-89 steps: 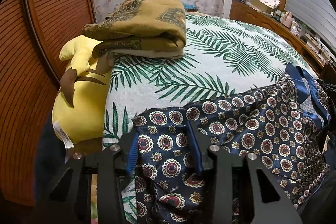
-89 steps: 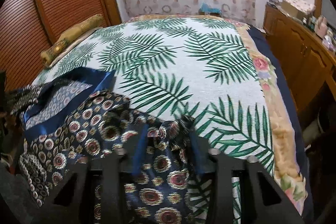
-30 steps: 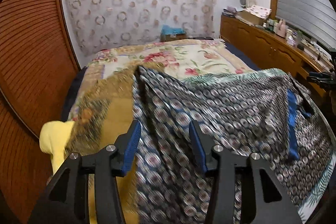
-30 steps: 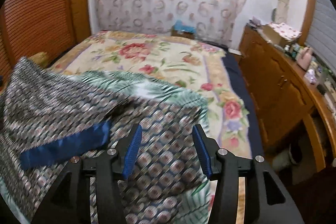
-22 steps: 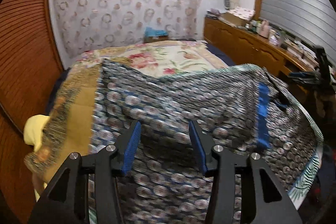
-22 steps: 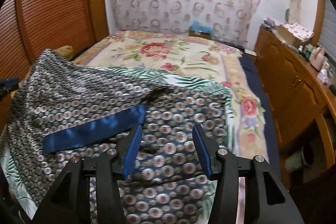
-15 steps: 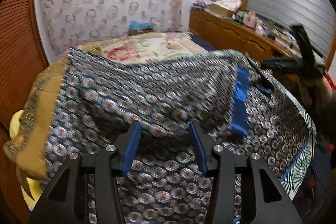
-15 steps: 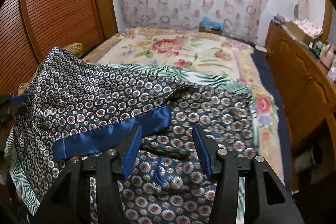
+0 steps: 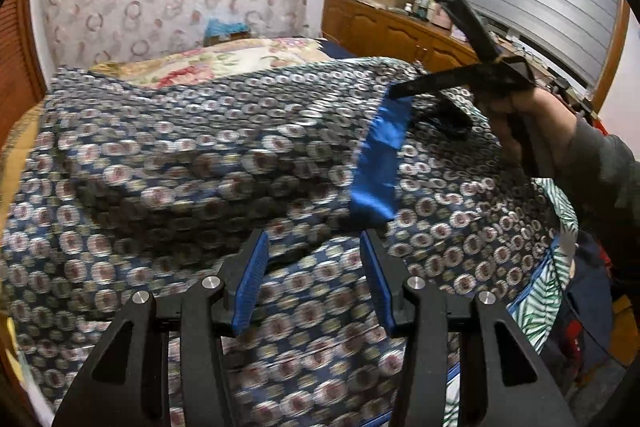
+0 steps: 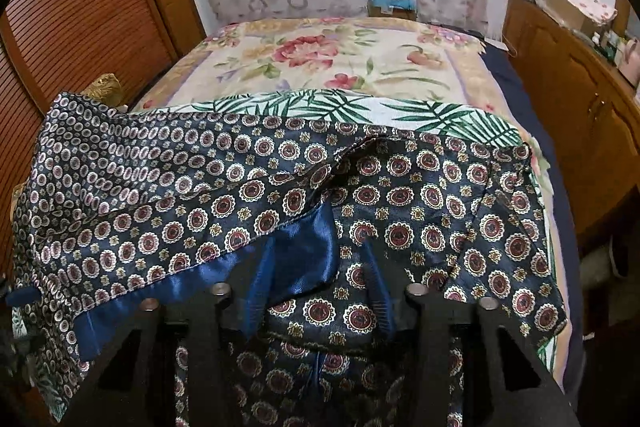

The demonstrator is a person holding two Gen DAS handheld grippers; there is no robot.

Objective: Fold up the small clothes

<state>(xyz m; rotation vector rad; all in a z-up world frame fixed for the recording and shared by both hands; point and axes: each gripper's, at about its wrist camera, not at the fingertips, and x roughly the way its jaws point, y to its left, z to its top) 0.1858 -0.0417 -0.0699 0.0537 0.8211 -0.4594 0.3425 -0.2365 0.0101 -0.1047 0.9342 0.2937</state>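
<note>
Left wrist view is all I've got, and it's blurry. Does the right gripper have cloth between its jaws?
Observer: Yes. The right wrist view shows the right gripper closing, with the garment bunched between its jaws.
Operator: Which part of it?
Observer: A fold of the blue trim, beside patterned cloth.
Operator: Where does the garment's far edge end?
Observer: On the palm-leaf sheet; a strip of the sheet shows beyond it.

Navy medallion-print garment (image 10: 400,195) with blue satin band (image 9: 380,163), palm-leaf sheet (image 10: 344,105)
</note>
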